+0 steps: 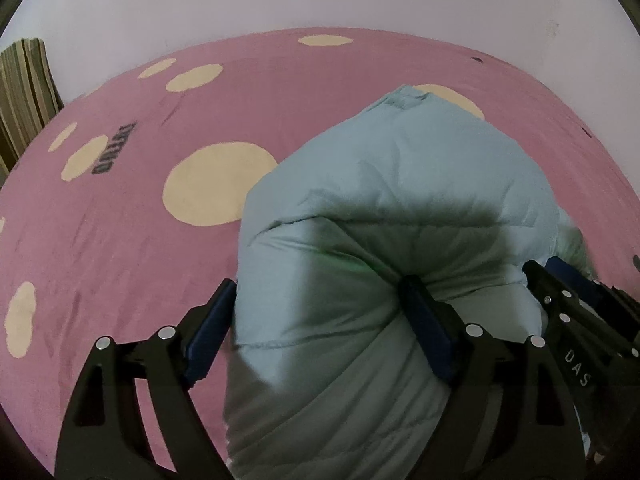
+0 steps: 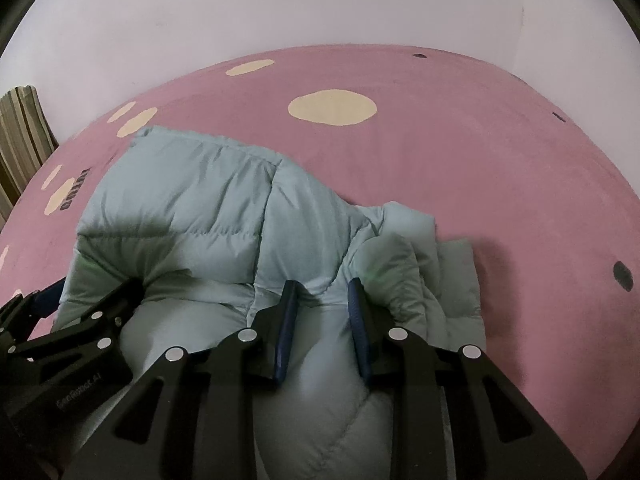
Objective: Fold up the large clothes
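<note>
A puffy light-blue jacket (image 1: 392, 184) lies bunched on the pink bed sheet (image 1: 120, 248). In the left wrist view my left gripper (image 1: 320, 284) stands wide around a thick roll of it. Both blue pads touch the padding, and the right-hand one dents it. In the right wrist view my right gripper (image 2: 322, 284) is shut narrowly on a fold of the jacket (image 2: 200, 200) near its crumpled right side. The left gripper (image 2: 94, 286) shows at the lower left of that view, beside the same roll. The jacket's underside is hidden.
The pink sheet (image 2: 440, 152) carries cream dots and small dark marks and spreads out on all sides of the jacket. A pale wall (image 2: 320, 8) rises behind the bed. Striped brown fabric (image 1: 24, 92) hangs at the far left edge.
</note>
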### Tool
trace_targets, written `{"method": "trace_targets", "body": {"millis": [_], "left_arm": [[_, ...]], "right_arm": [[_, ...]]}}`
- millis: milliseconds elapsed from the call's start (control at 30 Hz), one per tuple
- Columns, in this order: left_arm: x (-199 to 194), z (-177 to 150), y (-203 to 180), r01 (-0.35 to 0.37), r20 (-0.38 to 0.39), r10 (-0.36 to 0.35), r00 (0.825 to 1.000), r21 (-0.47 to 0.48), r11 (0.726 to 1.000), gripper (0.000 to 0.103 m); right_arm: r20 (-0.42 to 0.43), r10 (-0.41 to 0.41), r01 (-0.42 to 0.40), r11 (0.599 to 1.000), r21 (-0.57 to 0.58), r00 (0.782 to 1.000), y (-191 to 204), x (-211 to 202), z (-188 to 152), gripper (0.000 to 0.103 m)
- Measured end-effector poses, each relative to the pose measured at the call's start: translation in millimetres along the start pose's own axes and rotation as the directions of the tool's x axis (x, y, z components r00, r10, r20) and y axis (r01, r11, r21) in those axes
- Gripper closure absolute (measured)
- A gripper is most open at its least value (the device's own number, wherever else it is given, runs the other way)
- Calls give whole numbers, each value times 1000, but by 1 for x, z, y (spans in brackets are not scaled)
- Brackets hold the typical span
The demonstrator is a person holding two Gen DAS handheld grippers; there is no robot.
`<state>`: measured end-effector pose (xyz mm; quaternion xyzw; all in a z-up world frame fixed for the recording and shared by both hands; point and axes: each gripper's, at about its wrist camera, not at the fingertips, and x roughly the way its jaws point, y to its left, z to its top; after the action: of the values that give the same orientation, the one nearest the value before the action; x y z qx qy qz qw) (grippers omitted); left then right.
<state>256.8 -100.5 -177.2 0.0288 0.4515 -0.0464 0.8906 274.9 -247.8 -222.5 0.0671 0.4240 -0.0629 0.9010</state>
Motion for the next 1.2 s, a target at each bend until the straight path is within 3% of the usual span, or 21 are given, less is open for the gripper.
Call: {"method": "trace_targets", "body": {"millis": [300,433,533,667,833,1000,1200], "left_arm": [[12,0,-3,-5,-17,5,1000,1,1000,15],[6,3,4,38,-14,-39,999,-29,999,16],[-8,4,18,87,-19,-89,996,-82,993,16],[-45,-2,31,90,23,-88,996,-108,990,16],[-89,-28,39,98,82,-91,993,-88,991,16],[-81,-58,38,92,24,-90,996,-80,993,16],[-56,-70,33,72,-32,-74,997,-54,996,15]], "right_arm": [[-8,-10,10,1000,6,1000,0,4,-2,76],[5,6,-6,1000,11,1000,-2,1,2,76],[22,32,-33,999,23,999,-6,-15,1,75],[75,26,-28,999,36,997,-7,-52,1,67],[114,43,-45,999,18,993,-5,-97,-21,67],[75,51,-52,999,4,996,-2,-99,-55,67],[18,31,-30,999,-19,999,3,-73,-68,66]]}}
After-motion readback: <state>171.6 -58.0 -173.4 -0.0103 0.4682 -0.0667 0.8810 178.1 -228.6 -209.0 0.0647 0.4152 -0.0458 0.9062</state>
